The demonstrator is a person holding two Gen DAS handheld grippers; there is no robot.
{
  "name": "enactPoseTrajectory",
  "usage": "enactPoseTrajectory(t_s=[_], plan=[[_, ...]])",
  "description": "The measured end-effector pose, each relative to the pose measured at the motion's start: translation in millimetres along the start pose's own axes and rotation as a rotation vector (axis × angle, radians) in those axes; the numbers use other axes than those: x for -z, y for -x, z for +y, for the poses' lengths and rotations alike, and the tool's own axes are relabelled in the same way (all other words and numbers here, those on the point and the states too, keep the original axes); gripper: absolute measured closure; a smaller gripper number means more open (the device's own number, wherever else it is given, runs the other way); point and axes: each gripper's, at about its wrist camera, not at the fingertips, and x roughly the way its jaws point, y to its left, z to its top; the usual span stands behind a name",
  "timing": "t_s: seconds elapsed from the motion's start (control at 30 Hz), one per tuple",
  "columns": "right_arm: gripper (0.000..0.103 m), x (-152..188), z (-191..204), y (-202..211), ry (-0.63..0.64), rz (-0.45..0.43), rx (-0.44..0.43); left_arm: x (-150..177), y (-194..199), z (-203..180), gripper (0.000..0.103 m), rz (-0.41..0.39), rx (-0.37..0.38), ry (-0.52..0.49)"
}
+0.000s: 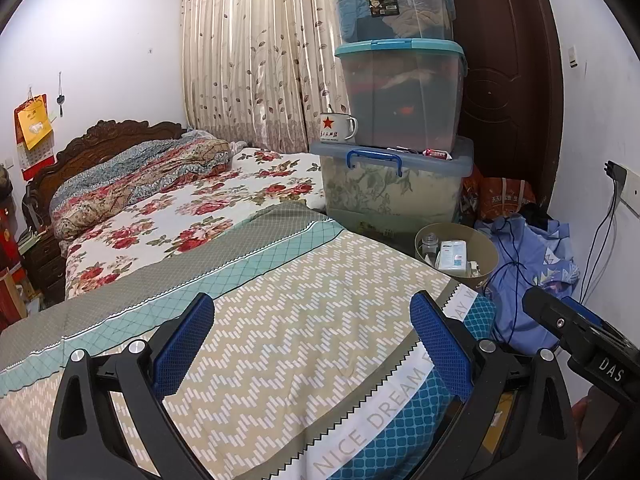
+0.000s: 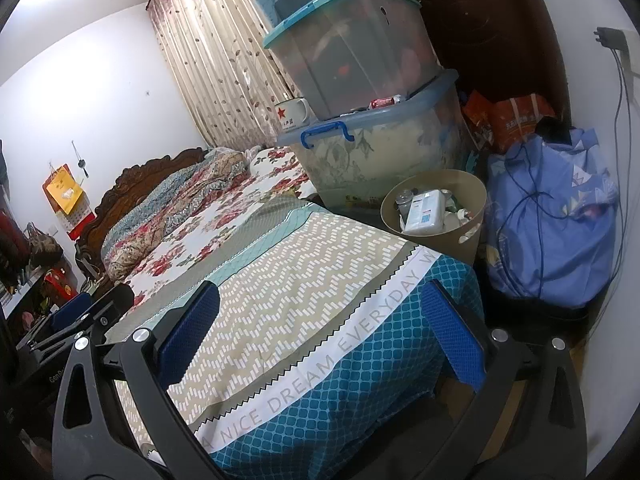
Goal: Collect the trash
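Both tools hang over the foot of the bed (image 1: 304, 320), side by side and pointed the same way, toward the far corner at about 1 o'clock. The left tool (image 1: 312, 340) is spread wide with nothing between its blue pads (image 1: 184, 344); the right tool (image 2: 320, 332) is likewise released and empty. In the left view the right tool shows only as a black body at 4 o'clock; in the right view the left tool sits low at 9 o'clock. Holding both released and level above the quilt reads as a ready stance: neither has committed to a target.

The bin (image 1: 486, 258) stands on the floor just beside the bed's far corner, at 1 o'clock from either tool, its mouth open upward so things can be dropped in from above. It already holds a white packet (image 2: 424, 212), a small jar (image 1: 430, 240) and some smaller bits I cannot make out.

Behind it three boxes (image 1: 400, 92) are stacked, the bottom lid serving as a shelf: a mug (image 1: 338, 126) stands at its left edge and a small red wrapper (image 2: 384, 102) lies against the middle box. That wrapper looks the likeliest piece of trash left out, though it is small. A blue bundle (image 2: 552, 216) with a cable draped over it slumps at the bin's right, near the door (image 1: 504, 80).

The quilt directly under the tools appears bare, so the next reach probably goes forward past the bin.
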Motion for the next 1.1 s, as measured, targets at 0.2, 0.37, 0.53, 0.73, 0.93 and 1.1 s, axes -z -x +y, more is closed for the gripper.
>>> enactPoseTrajectory(t_s=[0.2,0.37,0.53,0.73,0.93,1.1], plan=[[0.003,0.7,0.7,-0.6,0.001,0.004,-0.001,0.4,0.2,0.6,0.009,0.003,-0.001,0.0],[0.003,0.9,0.9,-0.6,0.001,0.005,-0.002,0.9,0.4,1.5,0.009,0.003,-0.002,0.002],[0.003,1.0,0.9,-0.5,0.001,0.006,-0.002,0.7,0.6,1.3,0.009,0.003,-0.002,0.0],[0.003,1.0,2.1,-1.6,0.004,0.008,-0.004,0.4,0.7,1.7,0.009,0.001,-0.005,0.001],[0.003,1.0,2.9,-2.6,0.004,0.008,-0.005,1.2,0.8,1.8,0.009,0.001,-0.007,0.001],[0.003,2.0,3.7,-4.5,0.006,0.013,-0.007,2.0,0.9,2.2,0.009,0.001,-0.005,0.0]])
